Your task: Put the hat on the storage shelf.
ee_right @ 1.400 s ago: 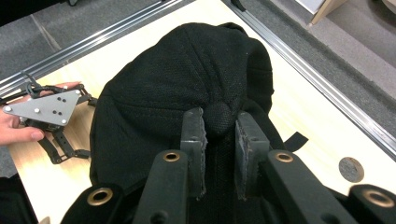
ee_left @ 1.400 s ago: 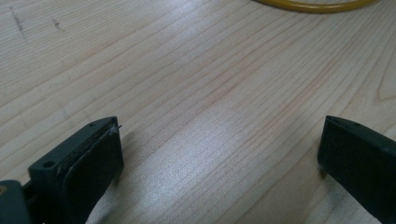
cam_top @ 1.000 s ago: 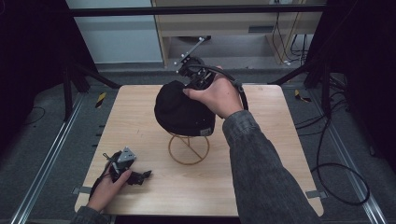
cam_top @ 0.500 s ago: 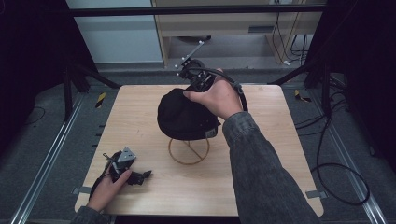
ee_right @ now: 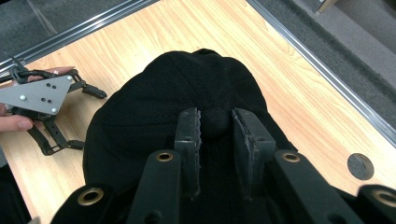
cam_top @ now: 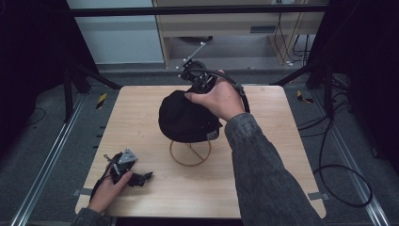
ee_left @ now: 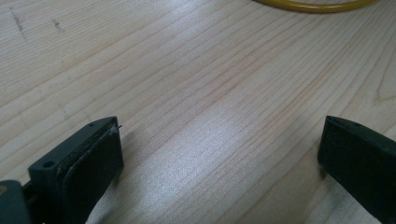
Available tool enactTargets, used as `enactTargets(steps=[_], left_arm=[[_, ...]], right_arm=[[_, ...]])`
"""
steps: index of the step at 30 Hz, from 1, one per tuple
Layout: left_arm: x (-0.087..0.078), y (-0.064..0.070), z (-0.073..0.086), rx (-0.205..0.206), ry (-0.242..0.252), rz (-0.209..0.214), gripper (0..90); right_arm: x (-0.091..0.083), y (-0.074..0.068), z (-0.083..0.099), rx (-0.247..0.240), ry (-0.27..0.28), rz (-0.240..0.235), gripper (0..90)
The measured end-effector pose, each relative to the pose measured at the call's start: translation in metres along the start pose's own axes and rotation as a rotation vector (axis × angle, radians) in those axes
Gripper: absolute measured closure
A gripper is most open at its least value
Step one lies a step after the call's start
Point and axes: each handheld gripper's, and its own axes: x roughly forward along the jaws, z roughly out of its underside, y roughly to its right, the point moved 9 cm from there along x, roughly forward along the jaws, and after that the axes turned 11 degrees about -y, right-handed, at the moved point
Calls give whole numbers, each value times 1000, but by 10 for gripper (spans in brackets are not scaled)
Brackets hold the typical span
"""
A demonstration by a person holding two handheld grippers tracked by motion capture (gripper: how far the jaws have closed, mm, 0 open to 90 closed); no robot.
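Observation:
A black cap (cam_top: 186, 117) hangs over a yellow wire stand (cam_top: 190, 151) in the middle of the wooden table (cam_top: 282, 141). My right gripper (cam_top: 200, 84) comes down on the cap from behind. In the right gripper view its jaws (ee_right: 215, 116) are shut on the small button at the cap's (ee_right: 140, 121) crown. My left gripper (cam_top: 141, 178) lies on the table near the front left corner, held by a hand. Its jaws (ee_left: 219, 149) stand wide open over bare wood, and the stand's yellow ring (ee_left: 313, 5) shows at the top edge.
The left gripper (ee_right: 42, 100) with its grey plate lies beyond the cap in the right gripper view. Metal rails (cam_top: 42, 169) run along both sides of the table. Cables (cam_top: 339, 174) trail on the floor at the right, and a shelf unit (cam_top: 226, 28) stands behind.
The right gripper has brought the cap slightly lower and closer to the stand. The left gripper has stayed where it was.

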Motion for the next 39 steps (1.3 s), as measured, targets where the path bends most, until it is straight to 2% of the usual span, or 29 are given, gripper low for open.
enactTargets(steps=[5,9,14,20,26,31,39], left_arm=[[0,-1,0,1,-1,0,0],[0,-1,-1,1,0,0,0],[0,-1,0,2,-1,-1,0],[0,-1,0,2,-1,-1,0],[0,-1,0,2,-1,-1,0],[0,-1,0,2,-1,-1,0],[0,-1,0,2,-1,-1,0]], right_arm=[[-2,-1,1,-4,4,-1,699],[-8,1,2,7,28,16,547],[-16,0,12,16,58,19,370],[-25,5,24,37,105,31,243],[-37,15,35,86,157,39,173],[-50,24,45,107,203,72,131],[-55,36,63,121,215,103,87]])
